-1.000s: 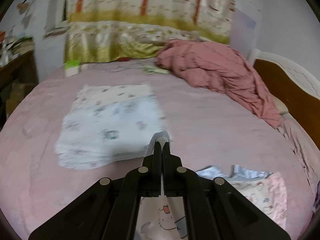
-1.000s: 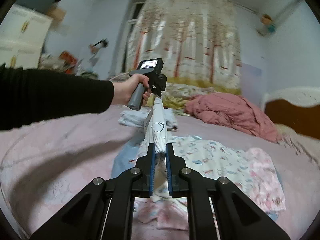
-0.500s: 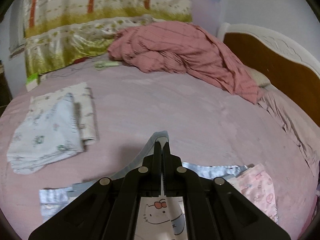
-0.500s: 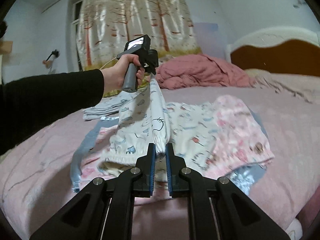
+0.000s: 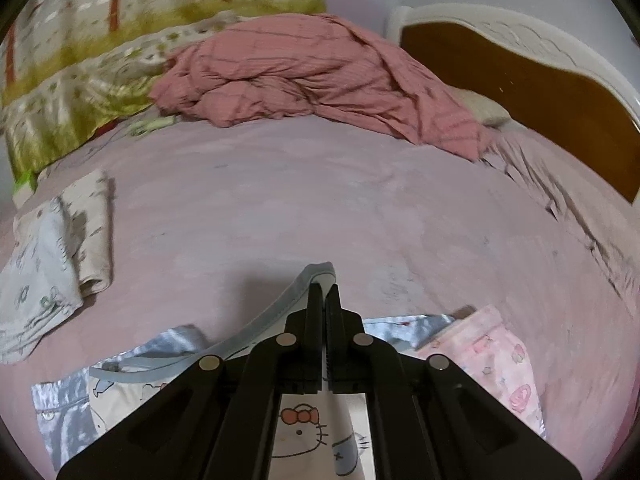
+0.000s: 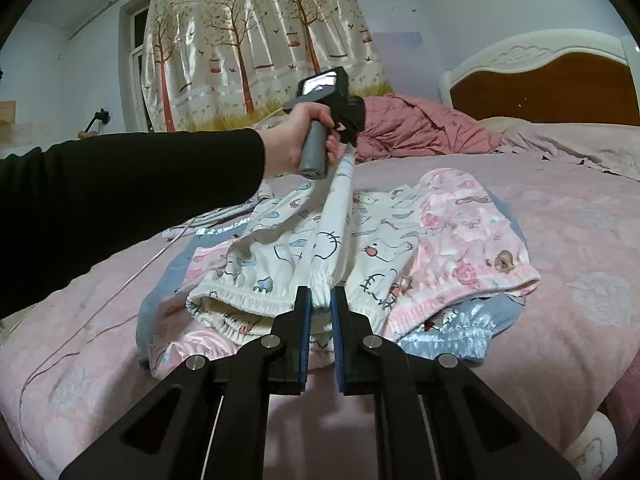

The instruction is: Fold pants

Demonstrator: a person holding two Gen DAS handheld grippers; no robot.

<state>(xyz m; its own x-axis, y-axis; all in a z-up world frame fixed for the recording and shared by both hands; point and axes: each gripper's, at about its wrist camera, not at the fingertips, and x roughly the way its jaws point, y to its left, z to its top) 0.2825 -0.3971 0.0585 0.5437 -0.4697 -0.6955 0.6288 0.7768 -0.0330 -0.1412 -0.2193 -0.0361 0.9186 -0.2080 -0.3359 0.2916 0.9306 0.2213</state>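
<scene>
White cartoon-print pants point(image 6: 320, 240) are stretched in a taut ridge between my two grippers above a pile of clothes. My right gripper point(image 6: 320, 300) is shut on the elastic waistband. My left gripper point(image 5: 323, 292) is shut on the blue-trimmed cuff end point(image 5: 316, 270); in the right wrist view the left gripper point(image 6: 348, 136) is held in a hand at the far end of the pants. The printed leg point(image 5: 304, 428) hangs under the left gripper.
Pink printed pants point(image 6: 468, 240) and a grey-blue garment point(image 6: 452, 336) lie under the white pair on the pink bed point(image 5: 300, 200). Folded light clothes point(image 5: 52, 256) lie at left. A crumpled pink quilt point(image 5: 312, 72) and the wooden headboard point(image 5: 520, 92) are beyond.
Both grippers have lowered the stretched pants toward the bed. The left wrist view has swung right, so the folded clothes slid to the left edge.
</scene>
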